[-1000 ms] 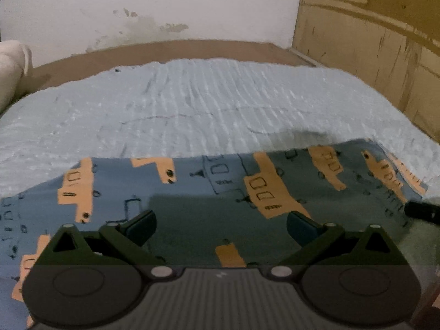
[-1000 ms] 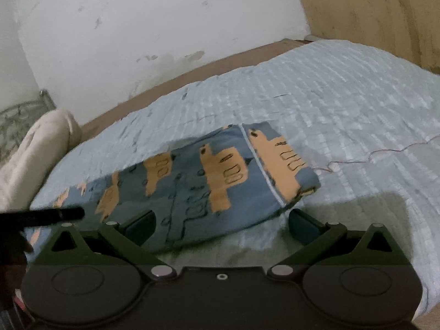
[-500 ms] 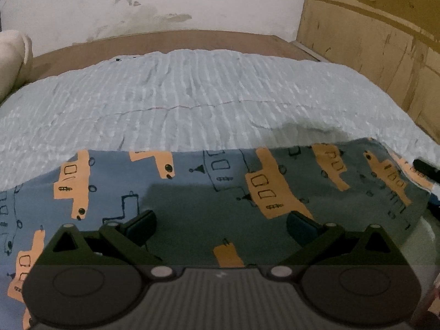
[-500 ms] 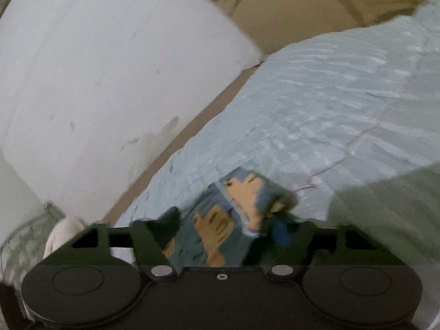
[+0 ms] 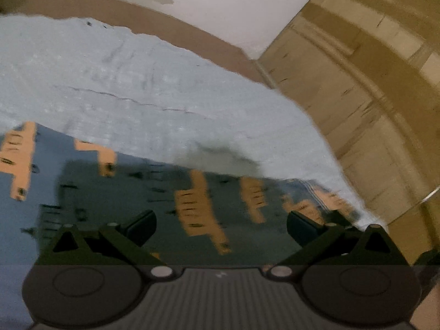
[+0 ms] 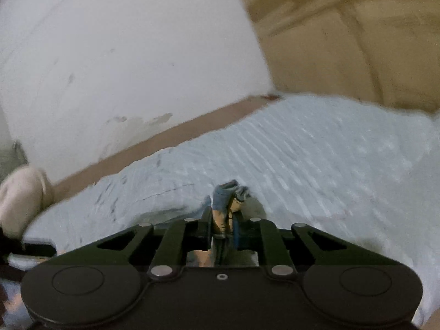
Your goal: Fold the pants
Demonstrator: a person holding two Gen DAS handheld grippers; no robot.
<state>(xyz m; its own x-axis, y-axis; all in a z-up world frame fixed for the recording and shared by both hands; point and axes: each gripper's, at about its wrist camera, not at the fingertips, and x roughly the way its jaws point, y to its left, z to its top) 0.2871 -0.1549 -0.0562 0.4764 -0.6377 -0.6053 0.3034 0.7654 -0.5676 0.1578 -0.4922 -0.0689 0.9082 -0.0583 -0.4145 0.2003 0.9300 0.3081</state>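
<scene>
— Since you can't see my feeds, what have I got on the left side?

— On my left wrist view, my left gripper (image 5: 221,227) has its two dark fingers spread wide apart with nothing between them. It hangs over the pants (image 5: 115,192), blue fabric printed with orange vehicles and thin black outlines. They lie spread flat on the pale blue quilted bedspread (image 5: 143,93), filling the lower half of the view from the left edge across to the right. Their far edge runs slanting across the picture, and a striped hem shows at the right end near the bed's edge. My gripper's shadow falls dark on the cloth and on the bedspread just past it. The view is tilted and a bit blurred.

— And the right?

— My right gripper (image 6: 222,227) has its fingers pressed together on a bunched bit of the pants (image 6: 225,195). A small tuft of blue and orange cloth sticks up past the fingertips, and the pinched edge shows between the pads. Beyond it lies the bedspread (image 6: 316,159).

— What's around the bed?

— A brown bed frame (image 6: 176,134) runs along the far side under a stained white wall (image 6: 123,55). A wooden panel (image 5: 371,82) stands to the right. At the left edge of the right view, a cream blanket roll (image 6: 19,192) rests on the bed.
</scene>
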